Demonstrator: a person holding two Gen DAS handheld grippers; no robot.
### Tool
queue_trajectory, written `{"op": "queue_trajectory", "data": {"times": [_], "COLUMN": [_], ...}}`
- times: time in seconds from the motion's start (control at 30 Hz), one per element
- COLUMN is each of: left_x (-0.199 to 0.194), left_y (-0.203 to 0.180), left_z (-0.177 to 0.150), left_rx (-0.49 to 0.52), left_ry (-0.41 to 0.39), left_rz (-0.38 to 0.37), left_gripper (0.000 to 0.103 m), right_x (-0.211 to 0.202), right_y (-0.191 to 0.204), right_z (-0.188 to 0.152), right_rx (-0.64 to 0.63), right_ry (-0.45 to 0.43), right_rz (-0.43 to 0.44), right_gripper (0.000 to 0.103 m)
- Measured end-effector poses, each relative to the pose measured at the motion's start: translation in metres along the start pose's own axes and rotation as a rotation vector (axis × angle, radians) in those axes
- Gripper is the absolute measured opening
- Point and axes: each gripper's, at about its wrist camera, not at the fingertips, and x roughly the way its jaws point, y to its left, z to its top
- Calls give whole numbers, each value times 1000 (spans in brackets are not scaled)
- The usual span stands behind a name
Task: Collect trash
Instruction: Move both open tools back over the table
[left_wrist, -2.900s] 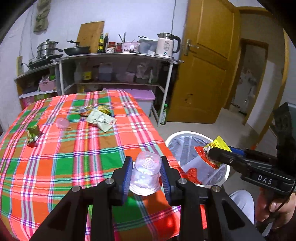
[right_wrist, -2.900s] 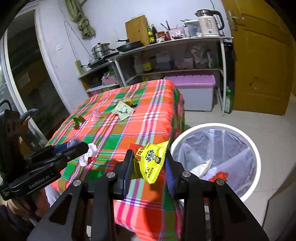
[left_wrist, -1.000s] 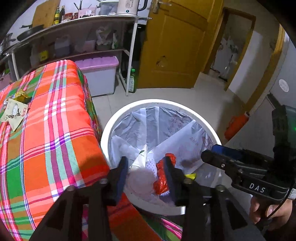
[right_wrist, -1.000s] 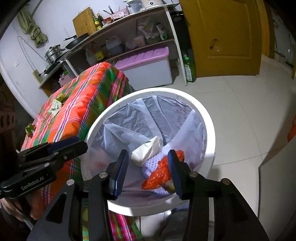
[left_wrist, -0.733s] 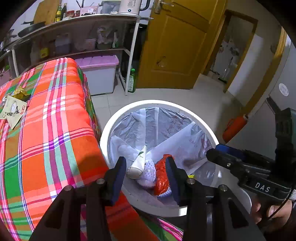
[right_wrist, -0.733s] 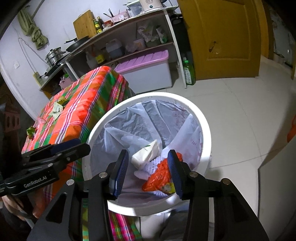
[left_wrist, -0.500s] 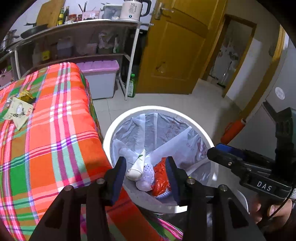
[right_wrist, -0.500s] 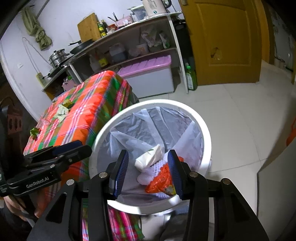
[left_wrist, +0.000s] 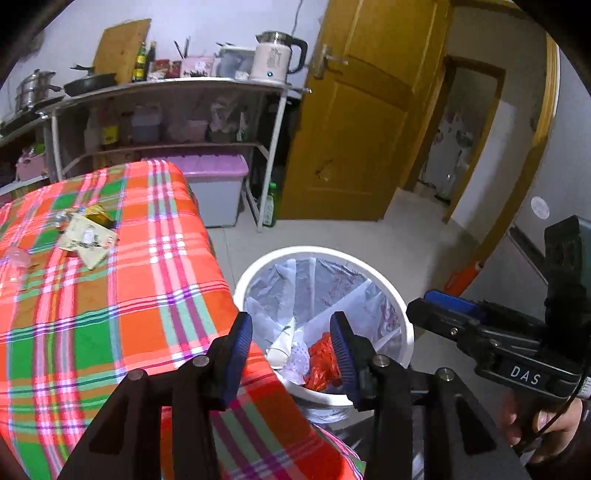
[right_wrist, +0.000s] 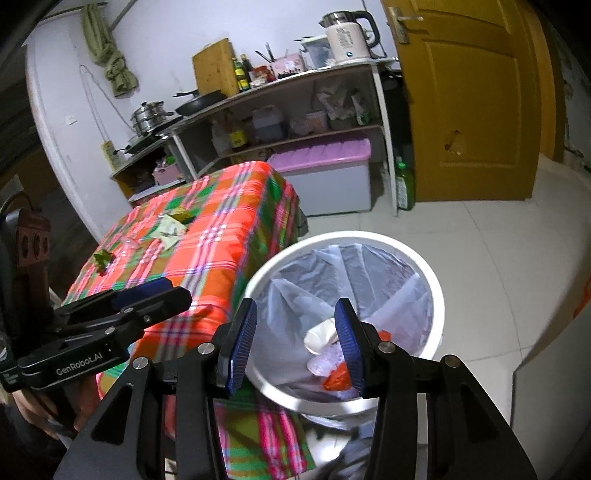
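Left wrist view. Left hand-held gripper (left_wrist: 291, 354) has its jaws parted about halfway with nothing between the pads; through the gap the trash bin (left_wrist: 400, 306) and its contents show. The bin stands on the floor just beside the tabletop (left_wrist: 122, 314) corner, probably so that trash can go from cloth to bag with a short swing. It is lined with a pale bag and already holds a red wrapper (left_wrist: 321, 360), a white cup-like piece (left_wrist: 279, 350) and other scraps. Trash not yet collected lies toward the far side of the tabletop: a pale sachet (left_wrist: 86, 240), a dark-and-gold wrapper (left_wrist: 98, 214) touching it, and a clear pink cup (left_wrist: 18, 256) near the left edge. The right hand-held gripper (left_wrist: 413, 308) reaches in from the right above the bin's rim; its jaw state cannot be read from this side.

Right wrist view. Right hand-held gripper (right_wrist: 295, 339) also stands half open and empty, framing the bin's interior; red wrapper and pale cup lie below. Judgement: both tools sit over the bin because that is the drop point; empty jaws suggest they are free for the next pick. A green wrapper (right_wrist: 101, 258) sits apart from the sachet group, so the remaining pieces likely need separate reaches. Left tool enters at lower left, beside the cloth edge.
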Motion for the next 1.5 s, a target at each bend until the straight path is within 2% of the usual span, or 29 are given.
{"op": "queue_trajectory", "data": {"times": [0.43, 0.6, 0.77, 0.9, 1.07, 1.5], "left_x": [-45, -56, -69, -77, -87, -109], "left_y": [31, 48, 68, 79, 91, 144], "left_z": [-13, -20, -28, -33, -38, -47], "left_rx": [-49, -73, -102, -108, -119, -182], "left_ry": [-86, -89, -98, -106, -116, -135], "left_rz": [78, 87, 130, 167, 199, 287], "left_gripper": [44, 44, 44, 43, 43, 44], "right_x": [-1, 4, 8, 15, 29, 59], "right_y": [40, 53, 65, 75, 92, 145], "right_z": [1, 0, 1, 3, 3, 17], "right_rx": [-37, -75, -98, -117, -142, -298], "right_ry": [-13, -5, -19, -17, 14, 43], "right_rz": [96, 110, 133, 167, 203, 234], "right_gripper": [45, 45, 45, 51, 51, 51]}}
